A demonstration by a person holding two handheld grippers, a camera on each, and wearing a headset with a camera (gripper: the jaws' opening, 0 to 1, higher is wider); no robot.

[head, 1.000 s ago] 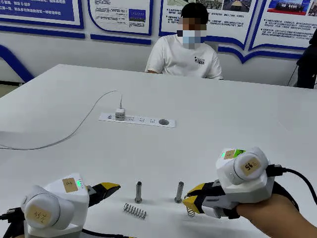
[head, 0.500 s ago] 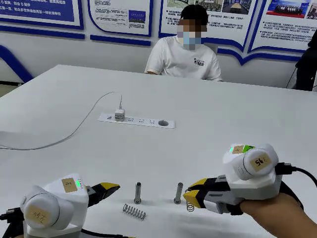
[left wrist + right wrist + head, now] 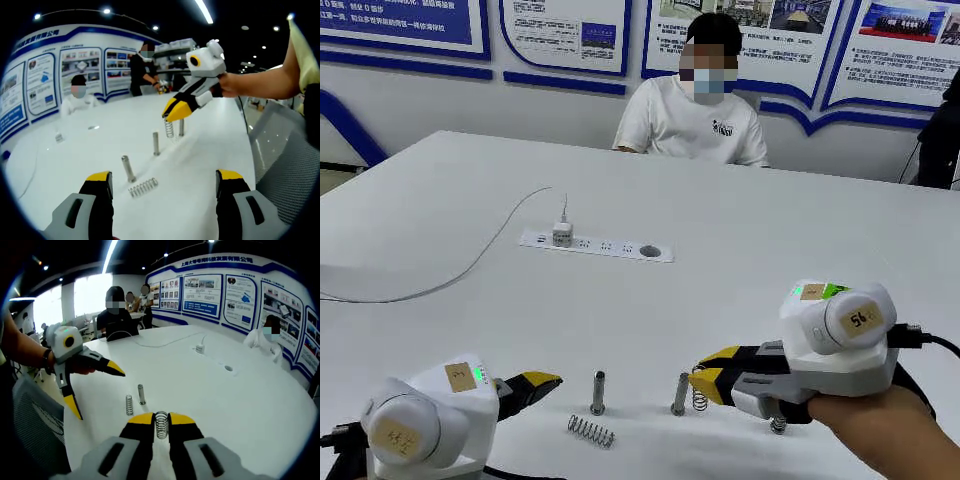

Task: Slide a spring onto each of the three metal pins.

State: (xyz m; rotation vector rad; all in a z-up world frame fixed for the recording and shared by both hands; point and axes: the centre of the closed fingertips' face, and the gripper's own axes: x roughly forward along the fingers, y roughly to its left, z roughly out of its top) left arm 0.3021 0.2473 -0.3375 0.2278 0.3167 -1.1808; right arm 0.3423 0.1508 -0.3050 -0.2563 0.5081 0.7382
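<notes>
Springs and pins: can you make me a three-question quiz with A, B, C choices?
1. Where is the loose spring? A on a pin B lying on the table C on the floor
2. How many metal pins stand there? A one B three C six
3. The right gripper is: A open B shut on a pin C shut on a spring
Answers: B, it lies flat by the pins; B, three stand in a row; C, coils show between its jaws.

My right gripper [image 3: 161, 418] pinches a spring [image 3: 161, 427] between its jaws, facing a pin [image 3: 141, 394], a second spring [image 3: 129, 404] beside it, and the wide-spread left gripper [image 3: 101, 395].
</notes>
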